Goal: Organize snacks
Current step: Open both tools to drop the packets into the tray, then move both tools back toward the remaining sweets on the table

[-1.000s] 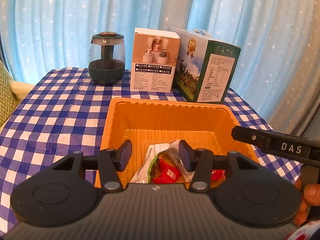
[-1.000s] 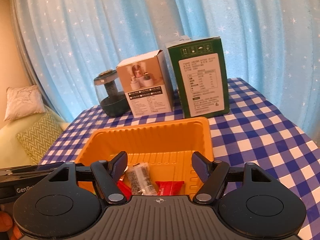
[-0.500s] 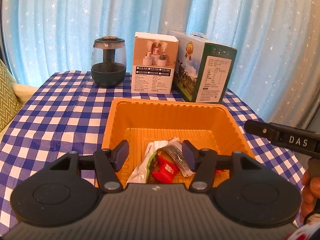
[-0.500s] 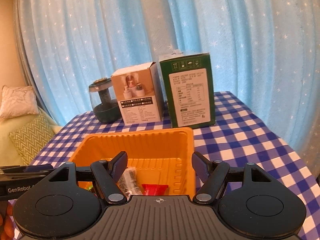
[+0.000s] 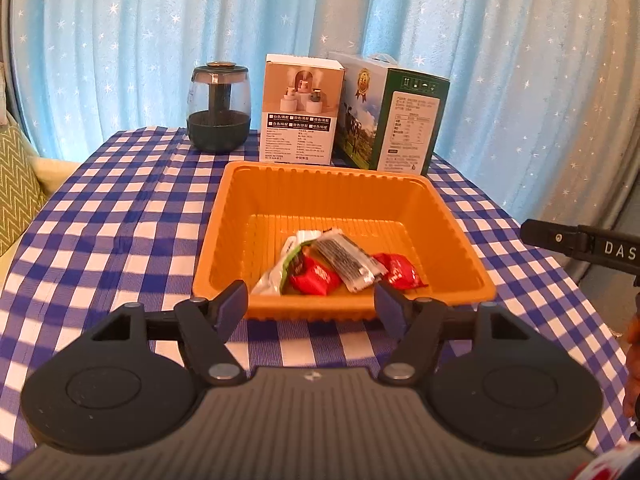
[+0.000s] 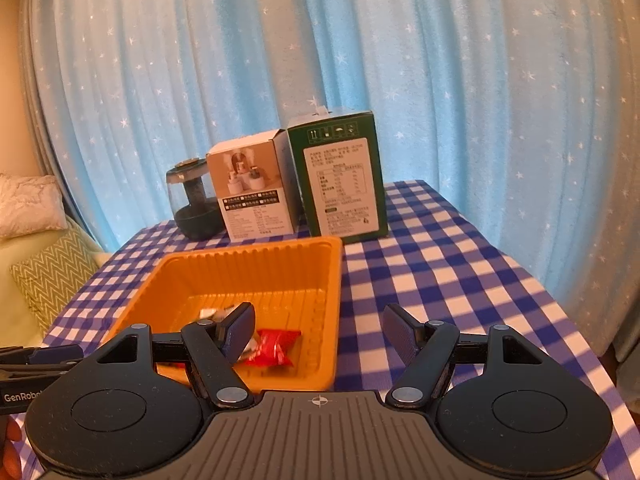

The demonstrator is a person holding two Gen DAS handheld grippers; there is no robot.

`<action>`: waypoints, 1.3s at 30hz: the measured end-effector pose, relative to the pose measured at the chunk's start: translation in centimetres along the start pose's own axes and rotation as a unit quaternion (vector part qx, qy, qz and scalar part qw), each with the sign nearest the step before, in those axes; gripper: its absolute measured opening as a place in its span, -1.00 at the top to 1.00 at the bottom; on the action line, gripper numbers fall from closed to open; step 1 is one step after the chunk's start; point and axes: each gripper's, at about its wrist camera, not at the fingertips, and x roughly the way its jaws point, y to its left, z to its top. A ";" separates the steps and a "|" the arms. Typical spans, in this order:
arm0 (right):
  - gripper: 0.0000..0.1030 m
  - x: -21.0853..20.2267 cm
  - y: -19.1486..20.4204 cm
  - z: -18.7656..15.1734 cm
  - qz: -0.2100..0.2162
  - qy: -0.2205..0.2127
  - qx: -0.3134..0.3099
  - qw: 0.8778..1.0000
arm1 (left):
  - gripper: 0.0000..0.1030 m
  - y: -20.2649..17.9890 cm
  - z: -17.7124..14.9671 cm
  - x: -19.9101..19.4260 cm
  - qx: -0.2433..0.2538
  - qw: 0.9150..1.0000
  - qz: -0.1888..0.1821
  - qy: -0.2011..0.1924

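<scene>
Snack packets lie together in one orange tray [image 5: 460,240] at the centre of the left wrist view, on a table covered by a blue and white checked cloth [image 5: 120,232]. Four packets can be counted there: one white and green wrapper [image 5: 280,270] at the left of the heap, one red packet [image 5: 314,278] beside it, one clear packet with dark print [image 5: 348,258] lying across the top, and a second red packet [image 5: 400,270] at the right. All four sit in the near half of the tray, touching or overlapping.

Along the bottom of that frame the left gripper [image 5: 311,300] hangs just in front of the tray's near rim; its jaws are opening, with nothing between them. One finger of the right gripper [image 5: 580,242] juts in from the right edge.

In the right wrist view the right gripper [image 6: 319,332] stands about half open and holds nothing. Its left finger overlaps the tray; its right finger is over bare cloth.

Three things stand in a row behind the tray, in the upper middle of both views: one dark glass jar [image 5: 219,108], one white box [image 5: 300,110] and one green box [image 5: 394,120]. One pale blue curtain with white stars [image 5: 120,40] fills the background. One zigzag cushion [image 6: 52,276] lies at the left edge
</scene>
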 end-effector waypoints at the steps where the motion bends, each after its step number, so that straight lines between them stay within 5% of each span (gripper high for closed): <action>1: -0.38 -0.5 0.0 -0.3 0.000 0.001 0.000 1.000 | -0.34 -0.1 -0.3 -0.4 0.000 1.000 0.001 -0.002; 24: -0.38 -5.8 -0.4 -10.5 -0.004 0.085 0.004 0.996 | -0.35 0.6 -10.6 -5.3 -0.033 0.998 0.023 0.057; 39: -0.38 -4.3 0.3 -11.7 -0.001 0.115 -0.017 0.993 | 0.13 -0.8 -11.2 -2.6 -0.029 0.996 0.016 0.077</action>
